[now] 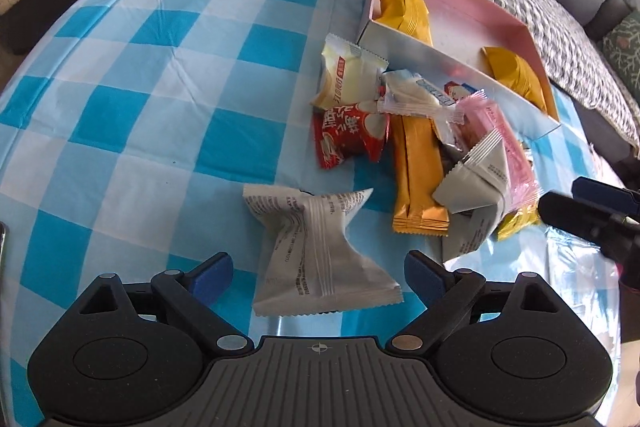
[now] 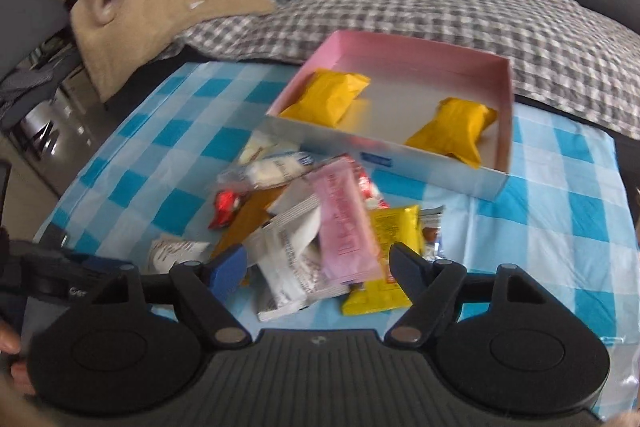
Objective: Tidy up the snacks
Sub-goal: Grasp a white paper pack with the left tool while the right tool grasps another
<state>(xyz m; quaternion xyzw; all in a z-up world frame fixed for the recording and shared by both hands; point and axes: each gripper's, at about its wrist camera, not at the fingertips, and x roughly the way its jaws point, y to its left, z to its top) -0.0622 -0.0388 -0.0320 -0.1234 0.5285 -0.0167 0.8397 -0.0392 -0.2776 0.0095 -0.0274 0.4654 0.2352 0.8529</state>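
Your left gripper point(image 1: 318, 273) fingers spread w/ grey packet point(image 1: 320, 255) between; right gripper point(image 2: 316, 269) spread over snack pile point(image 2: 320, 223), near pink box point(image 2: 404, 123).

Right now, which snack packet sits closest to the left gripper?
The grey-white printed packet, lying alone on the checked cloth between the open fingers of the left gripper. The other packets are heaped farther off, beside the pink box.

The left claw point(image 1: 319, 277) is spread wide, its blue-tipped fingers point(image 1: 212, 273) well apart and gripping nothing. The right claw point(image 2: 319, 267) is likewise spread wide with nothing between its fingers point(image 2: 230, 265). In the left wrist view, it shows at the right edge.
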